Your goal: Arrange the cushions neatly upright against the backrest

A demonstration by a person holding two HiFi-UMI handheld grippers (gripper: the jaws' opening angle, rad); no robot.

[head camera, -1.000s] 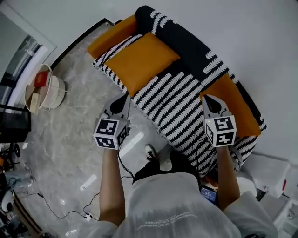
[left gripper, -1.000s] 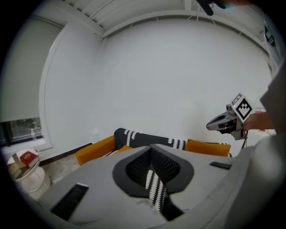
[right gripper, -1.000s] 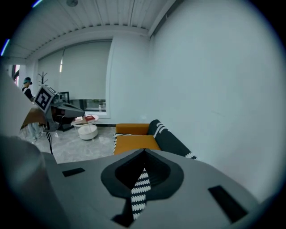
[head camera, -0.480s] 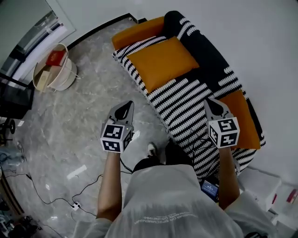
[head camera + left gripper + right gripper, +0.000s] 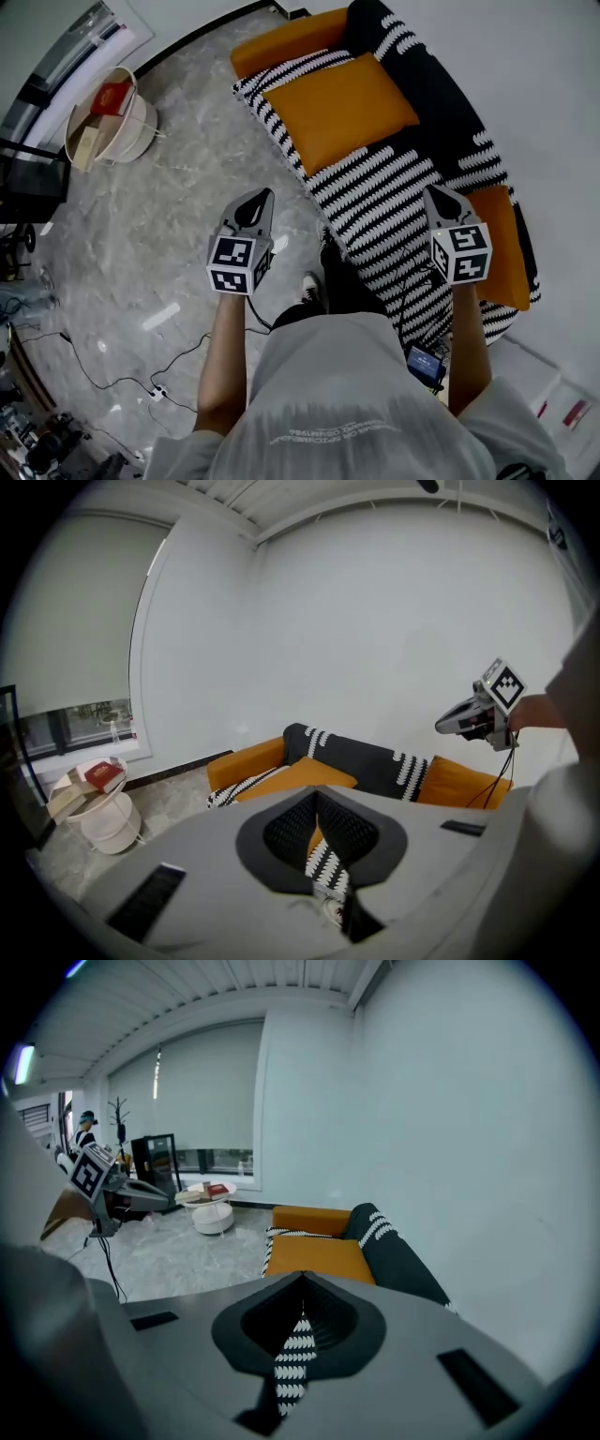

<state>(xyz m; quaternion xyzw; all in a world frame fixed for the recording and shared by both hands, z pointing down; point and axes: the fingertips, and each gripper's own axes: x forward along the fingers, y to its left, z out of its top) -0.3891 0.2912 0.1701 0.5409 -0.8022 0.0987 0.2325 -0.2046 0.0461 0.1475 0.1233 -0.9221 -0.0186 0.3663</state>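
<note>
Left tongs [image 5: 257, 198] and right tongs [image 5: 442, 195] clenched, empty; orange cushion [image 5: 342, 108] lies flat on striped sofa [image 5: 377, 199], one o'clock.

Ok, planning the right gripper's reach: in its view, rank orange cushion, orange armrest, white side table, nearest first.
1. Orange cushion, lying flat, just ahead.
2. Orange armrest, directly behind it.
3. White side table, farther off, left.

Even, soft indoor light with faint shadows; both gripper views bend strongly and darken at their edges.
</note>
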